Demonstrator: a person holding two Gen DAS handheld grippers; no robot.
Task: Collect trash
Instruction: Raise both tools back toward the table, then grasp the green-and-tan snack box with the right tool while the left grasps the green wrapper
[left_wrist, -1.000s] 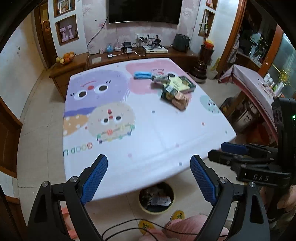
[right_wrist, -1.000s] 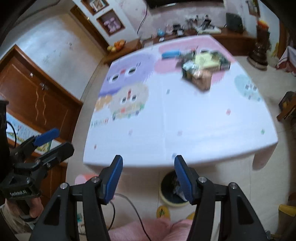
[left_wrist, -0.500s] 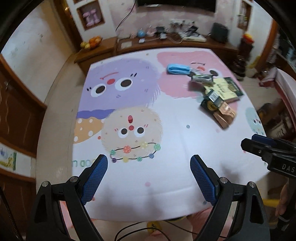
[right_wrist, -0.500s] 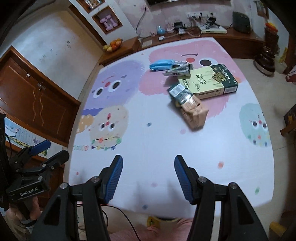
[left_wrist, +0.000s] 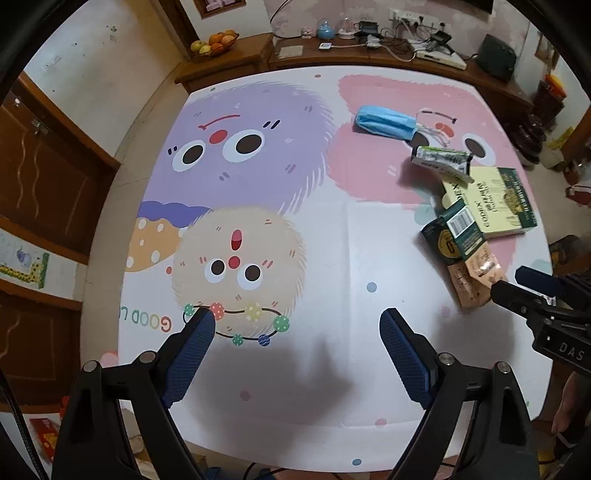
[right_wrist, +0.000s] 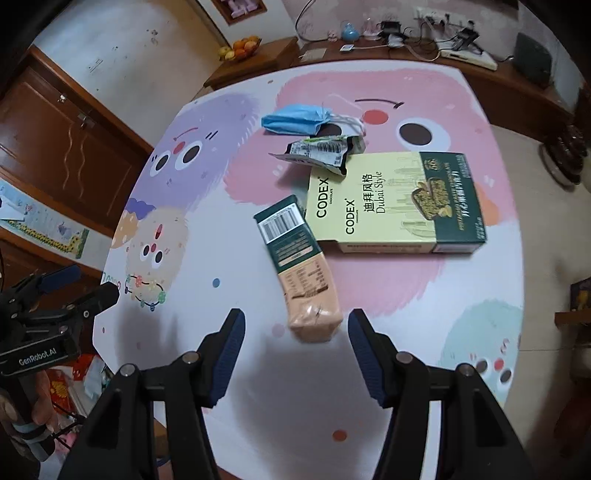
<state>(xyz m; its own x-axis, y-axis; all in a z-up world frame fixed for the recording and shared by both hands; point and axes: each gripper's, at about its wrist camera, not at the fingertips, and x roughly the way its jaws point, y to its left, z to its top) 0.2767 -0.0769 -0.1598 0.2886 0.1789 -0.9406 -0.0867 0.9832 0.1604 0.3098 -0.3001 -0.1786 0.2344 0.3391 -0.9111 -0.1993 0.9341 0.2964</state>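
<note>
Hovering above the cartoon-printed table cover (right_wrist: 229, 369), your right gripper (right_wrist: 293, 334) points steeply down with its blue pads (right_wrist: 227, 354) spread and nothing between them; the tan end of the narrow green-and-tan carton (right_wrist: 301, 269) lies just beyond the fingertips, roughly centred in the gap, which suggests you are lining up on it as the nearest piece of trash. That carton lies flat with its barcoded green end touching the corner of the large yellow-and-green CODEX box (right_wrist: 395, 203), so a grasp at the free tan end probably avoids dragging the box along. A torn silvery wrapper (right_wrist: 321, 151) rests partly on the box's far corner, and a folded blue face mask (right_wrist: 291, 118) lies just behind the wrapper; the four pieces form one cluster on the pink patch of the cover, likely gathered for collection. Your left gripper (left_wrist: 295, 332) is likewise released, its pads (left_wrist: 188, 358) standing wide over bare cover near the beige fuzzy face, well apart from the cluster, which in its view sits toward the right: carton (left_wrist: 458, 258), box (left_wrist: 491, 203), wrapper (left_wrist: 441, 158) and mask (left_wrist: 384, 120). Holding it open and clear there probably keeps it ready for a second item without crowding the right hand. No bin shows in either present view, so where the trash must go cannot be told.
</note>
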